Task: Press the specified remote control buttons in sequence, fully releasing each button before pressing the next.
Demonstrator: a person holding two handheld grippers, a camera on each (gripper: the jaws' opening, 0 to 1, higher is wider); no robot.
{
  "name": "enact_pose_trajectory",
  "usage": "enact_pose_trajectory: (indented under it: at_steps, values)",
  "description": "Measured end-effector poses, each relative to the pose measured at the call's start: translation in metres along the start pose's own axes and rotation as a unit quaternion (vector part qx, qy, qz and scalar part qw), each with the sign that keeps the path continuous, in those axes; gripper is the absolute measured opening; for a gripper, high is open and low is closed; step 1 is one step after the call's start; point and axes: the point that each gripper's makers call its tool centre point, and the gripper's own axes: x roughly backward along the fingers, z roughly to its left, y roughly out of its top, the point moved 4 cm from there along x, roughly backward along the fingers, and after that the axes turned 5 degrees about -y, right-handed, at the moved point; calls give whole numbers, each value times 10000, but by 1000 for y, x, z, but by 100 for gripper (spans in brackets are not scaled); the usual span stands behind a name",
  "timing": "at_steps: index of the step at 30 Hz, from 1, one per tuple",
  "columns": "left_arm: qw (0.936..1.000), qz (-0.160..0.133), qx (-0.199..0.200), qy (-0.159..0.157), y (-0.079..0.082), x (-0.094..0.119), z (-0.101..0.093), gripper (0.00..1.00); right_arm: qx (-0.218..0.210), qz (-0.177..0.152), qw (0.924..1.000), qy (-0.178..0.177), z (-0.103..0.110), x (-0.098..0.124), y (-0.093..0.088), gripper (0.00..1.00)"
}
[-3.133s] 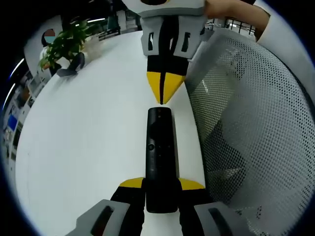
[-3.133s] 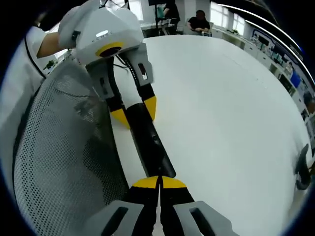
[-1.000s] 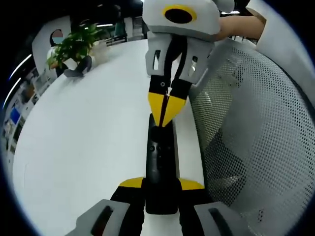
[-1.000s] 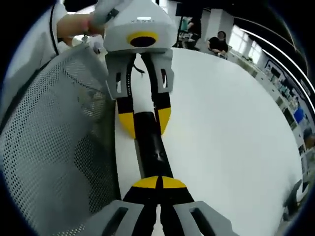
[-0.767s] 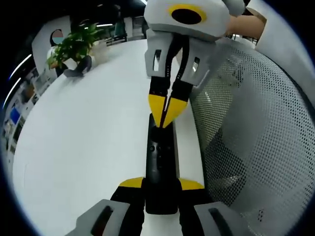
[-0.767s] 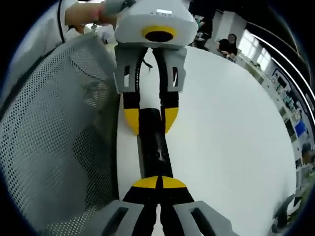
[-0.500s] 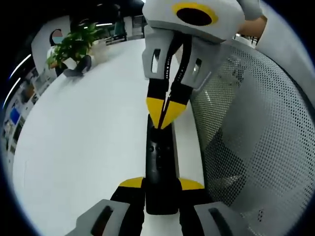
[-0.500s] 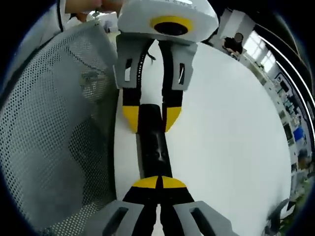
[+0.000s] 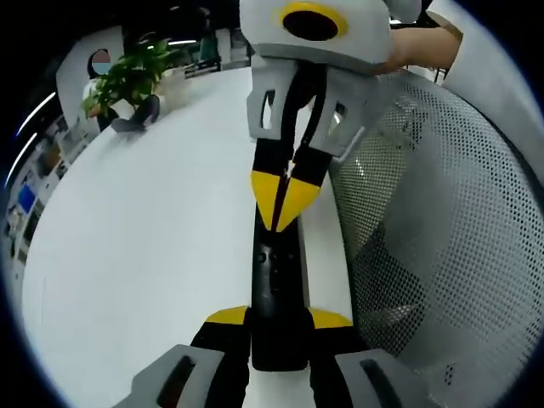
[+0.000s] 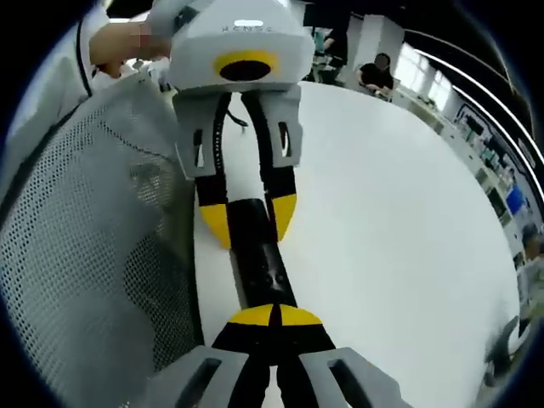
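The black remote [image 9: 275, 289] lies lengthwise on the white worktop [image 9: 144, 221], with the left gripper [image 9: 279, 327] clamped on its near end, one yellow-tipped finger on each side. The right gripper [image 9: 280, 212] comes in from the far end with its fingers pinched together, tips down on the remote's top face, looks like it's touching a button, but I can't say for sure. A grey mesh chair back [image 9: 433, 229] sits just beside the remote, off the left gripper's right finger.

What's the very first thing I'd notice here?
The long black remote lying on the white table, pinched at one end by the left claw. The right claw, shut into a yellow point, touches down on the remote's buttons. A grey mesh chair back stands beside the table.
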Motion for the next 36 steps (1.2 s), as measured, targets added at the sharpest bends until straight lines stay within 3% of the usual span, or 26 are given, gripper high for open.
enact_pose_trajectory:
  at_steps: [6,9,11,12,14,16,17,31,36]
  values:
    - [10000,22,-19,-8,0,0,0,25,1066,311,9938,14,1,-3,3,0]
    - [10000,50,-19,-9,1,0,0,25,1127,320,9930,-115,2,-4,3,0]
    - [10000,47,-14,-8,1,0,0,25,751,177,9969,-144,0,-3,2,0]
    - [10000,39,-6,-6,1,0,0,25,224,33,9997,-121,-1,-2,1,0]
    - [10000,24,1,-3,1,0,0,25,-559,-280,9980,-28,-5,-1,0,0]
    - [10000,23,9,4,1,1,0,25,-982,-534,9937,50,-5,0,0,0]
    - [10000,27,6,8,1,0,0,25,-960,-640,9933,80,-5,0,1,0]
    - [10000,8,25,12,1,0,1,25,118,-353,9991,199,1,-4,8,0]
    - [10000,9,10,7,1,0,0,25,1088,-114,9938,176,2,-6,10,0]
